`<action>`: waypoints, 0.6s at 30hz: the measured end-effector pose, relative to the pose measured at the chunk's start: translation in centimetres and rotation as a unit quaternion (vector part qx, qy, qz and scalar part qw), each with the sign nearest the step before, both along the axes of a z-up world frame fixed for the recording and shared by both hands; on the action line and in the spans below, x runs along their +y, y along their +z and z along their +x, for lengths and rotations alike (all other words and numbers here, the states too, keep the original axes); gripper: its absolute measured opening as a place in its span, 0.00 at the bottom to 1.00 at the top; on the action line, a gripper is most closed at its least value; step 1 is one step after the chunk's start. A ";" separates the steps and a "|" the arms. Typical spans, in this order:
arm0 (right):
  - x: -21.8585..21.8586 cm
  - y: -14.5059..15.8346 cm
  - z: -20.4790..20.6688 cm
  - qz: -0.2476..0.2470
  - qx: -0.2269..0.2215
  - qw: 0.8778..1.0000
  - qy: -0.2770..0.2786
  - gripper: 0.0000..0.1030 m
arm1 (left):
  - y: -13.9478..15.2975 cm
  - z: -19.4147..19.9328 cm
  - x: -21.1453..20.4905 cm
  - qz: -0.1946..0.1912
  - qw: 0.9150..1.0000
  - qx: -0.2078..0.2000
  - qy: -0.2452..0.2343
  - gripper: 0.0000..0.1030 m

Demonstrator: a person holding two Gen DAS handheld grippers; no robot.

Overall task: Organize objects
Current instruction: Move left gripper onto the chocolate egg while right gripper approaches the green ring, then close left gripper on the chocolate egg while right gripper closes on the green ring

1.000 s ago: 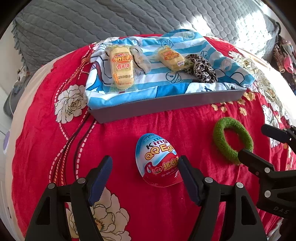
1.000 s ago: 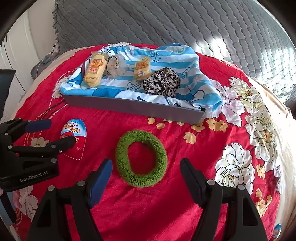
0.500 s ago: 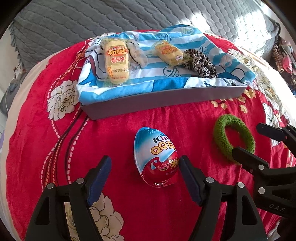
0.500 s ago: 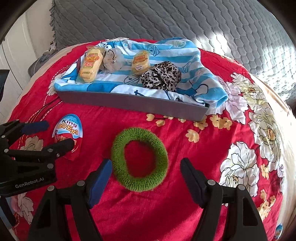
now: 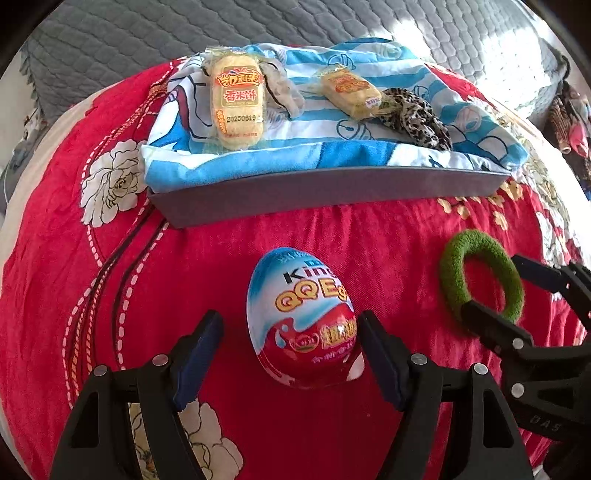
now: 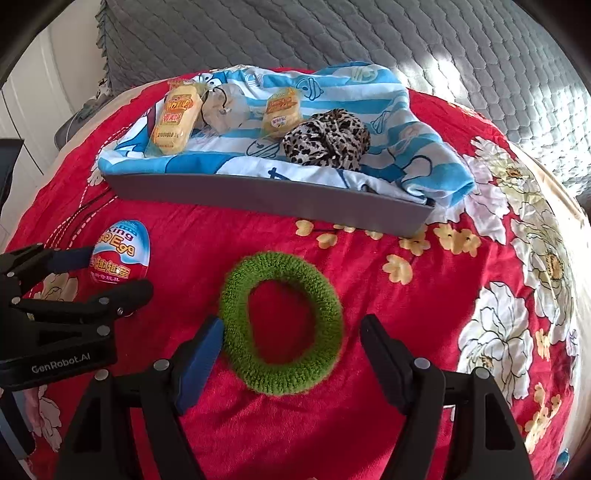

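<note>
Both grippers advanced: left gripper [image 5: 290, 354] wide around toy egg [image 5: 301, 321], right gripper [image 6: 291, 356] wide around green scrunchie [image 6: 280, 326].
Egg: light, rigid, slippery, I'd pinch its widest belly. Scrunchie: soft, squashes anywhere.

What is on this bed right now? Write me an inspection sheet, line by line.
Surface: red floral bedspread, wrinkled.
Job's things: toy egg and green hair tie lie loose on the bedspread; grey tray, lined with blue striped cloth, holds two rice cracker packs, a clear packet and a leopard scrunchie.
Clutter: nothing seen.
Grippers: left claw open, straddling the egg; right claw open around the hair tie.
Cables: nothing seen.
Surroundings: grey quilted blanket behind.
</note>
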State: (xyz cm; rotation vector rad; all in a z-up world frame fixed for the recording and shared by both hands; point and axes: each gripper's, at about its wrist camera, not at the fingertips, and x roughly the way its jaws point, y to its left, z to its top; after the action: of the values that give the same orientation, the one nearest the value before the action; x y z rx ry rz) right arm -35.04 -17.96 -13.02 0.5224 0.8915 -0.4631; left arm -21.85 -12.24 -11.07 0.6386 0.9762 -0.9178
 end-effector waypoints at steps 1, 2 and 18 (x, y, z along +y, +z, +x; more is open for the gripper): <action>0.0 -0.1 0.1 0.000 0.000 1.000 0.000 0.73 | 0.0 0.1 -0.1 -0.001 1.000 0.001 0.001 0.74; 0.0 -0.1 0.1 0.002 -0.001 1.000 0.002 0.73 | -0.1 0.2 -0.2 -0.001 1.000 0.003 0.001 0.74; 0.2 -0.5 0.8 0.017 -0.012 1.000 0.011 0.59 | -0.5 0.3 -0.6 -0.004 1.000 0.007 -0.008 0.69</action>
State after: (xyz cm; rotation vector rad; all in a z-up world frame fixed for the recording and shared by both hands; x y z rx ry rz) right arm -34.24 -17.80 -13.47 0.5476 0.8831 -0.4220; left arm -21.55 -12.88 -11.58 0.6353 0.9804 -0.9414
